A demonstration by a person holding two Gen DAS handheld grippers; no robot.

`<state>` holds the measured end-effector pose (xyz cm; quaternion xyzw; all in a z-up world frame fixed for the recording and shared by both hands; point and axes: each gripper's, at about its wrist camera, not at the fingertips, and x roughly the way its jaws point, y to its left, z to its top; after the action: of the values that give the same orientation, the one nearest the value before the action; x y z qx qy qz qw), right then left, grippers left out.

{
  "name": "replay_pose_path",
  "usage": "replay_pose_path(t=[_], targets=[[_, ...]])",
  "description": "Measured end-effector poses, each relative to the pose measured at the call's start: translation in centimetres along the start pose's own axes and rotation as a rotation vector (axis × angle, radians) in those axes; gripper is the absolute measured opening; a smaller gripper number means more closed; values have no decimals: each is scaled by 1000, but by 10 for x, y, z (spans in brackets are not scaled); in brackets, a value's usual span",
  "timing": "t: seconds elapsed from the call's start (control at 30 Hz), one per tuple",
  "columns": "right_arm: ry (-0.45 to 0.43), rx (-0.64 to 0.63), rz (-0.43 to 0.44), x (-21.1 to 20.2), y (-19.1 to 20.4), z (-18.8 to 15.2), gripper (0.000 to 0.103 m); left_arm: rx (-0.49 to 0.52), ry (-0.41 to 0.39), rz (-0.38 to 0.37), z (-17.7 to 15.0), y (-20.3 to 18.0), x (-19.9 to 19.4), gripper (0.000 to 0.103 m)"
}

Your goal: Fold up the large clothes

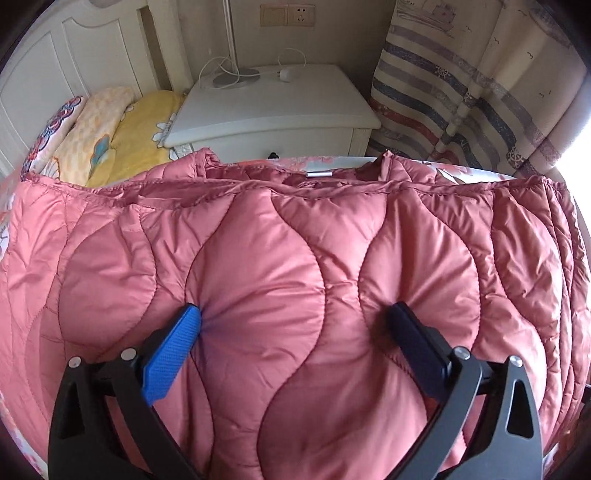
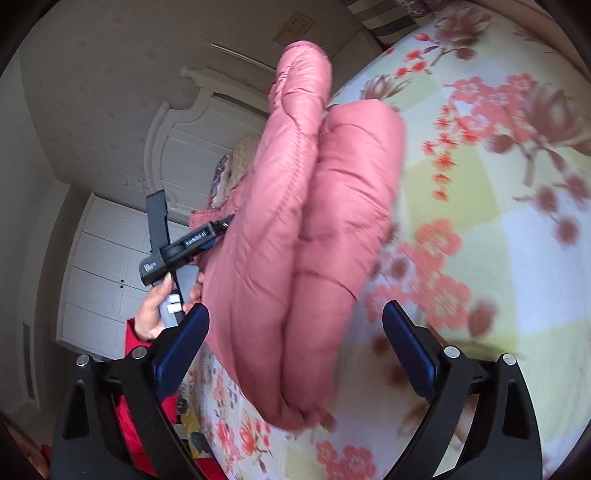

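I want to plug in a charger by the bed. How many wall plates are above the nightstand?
2. A blank-looking plate sits on the left and a socket outlet right beside it, both on the wall above the white nightstand. Others may be hidden.

Pink quilted padded jacket [image 1: 295, 266]: smooth, slightly glossy synthetic cloth, stitched wavy seams. Floral bedsheet [image 2: 498, 221]: matt cloth. Left tool [image 1: 295, 325]: matt black plastic, textured blue pads [image 1: 171, 354].

A home bedroom: floral-sheeted bed [image 2: 480, 240], white headboard [image 1: 55, 74], bedside table [image 1: 273, 107], wardrobe [image 2: 99, 273]
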<state>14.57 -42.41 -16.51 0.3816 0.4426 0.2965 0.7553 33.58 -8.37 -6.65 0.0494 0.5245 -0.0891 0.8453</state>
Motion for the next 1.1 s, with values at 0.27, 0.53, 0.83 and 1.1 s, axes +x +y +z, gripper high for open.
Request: replay_pose_path(t=[0.27,0.53,0.83,1.1], targets=[[15,41,95,30,10,17,48,-11,2,-19,0,3,4,101],[1,-86,181,15,76,12,39,7,-7,-23,-4,3,5,101],[62,-211,147,49,171,30,39,-17,-16,-95,-9,14,0,101],[73,-207,100,51,185,34,37,54,-58,-31,-3,42,-37,94]])
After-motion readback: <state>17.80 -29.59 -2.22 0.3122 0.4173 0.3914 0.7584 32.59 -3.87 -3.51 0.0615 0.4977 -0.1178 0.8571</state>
